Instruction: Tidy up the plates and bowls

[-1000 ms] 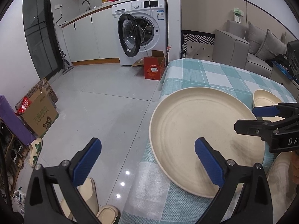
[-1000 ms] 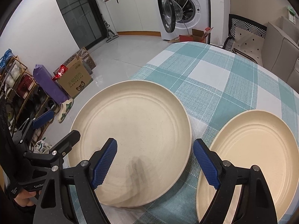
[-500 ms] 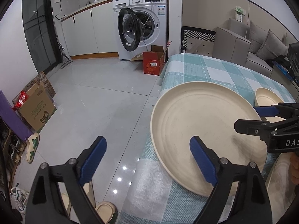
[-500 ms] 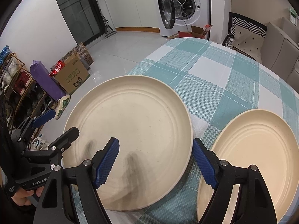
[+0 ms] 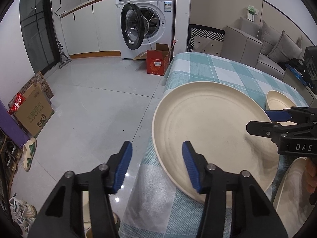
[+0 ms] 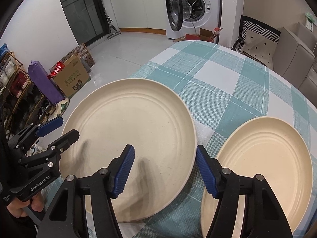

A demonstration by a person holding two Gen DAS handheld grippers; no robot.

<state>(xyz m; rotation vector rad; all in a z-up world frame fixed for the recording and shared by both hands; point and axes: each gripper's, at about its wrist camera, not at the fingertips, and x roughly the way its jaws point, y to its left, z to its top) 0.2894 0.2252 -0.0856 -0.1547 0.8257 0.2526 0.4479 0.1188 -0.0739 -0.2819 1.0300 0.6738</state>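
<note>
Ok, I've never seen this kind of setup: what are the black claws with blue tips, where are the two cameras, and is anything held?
No robot here: a person holds two hand-held claws, each with a fisheye camera looking along its fingers. The left claw straddles the table-edge rim of the large plate; the right claw straddles its opposite rim. Both are open and hold nothing. On the checked tablecloth also lie a second plate and a bowl.

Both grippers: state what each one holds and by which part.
Nothing is held. The left gripper is open, straddling the large plate's left rim; the right gripper is open, straddling its right rim.
</note>
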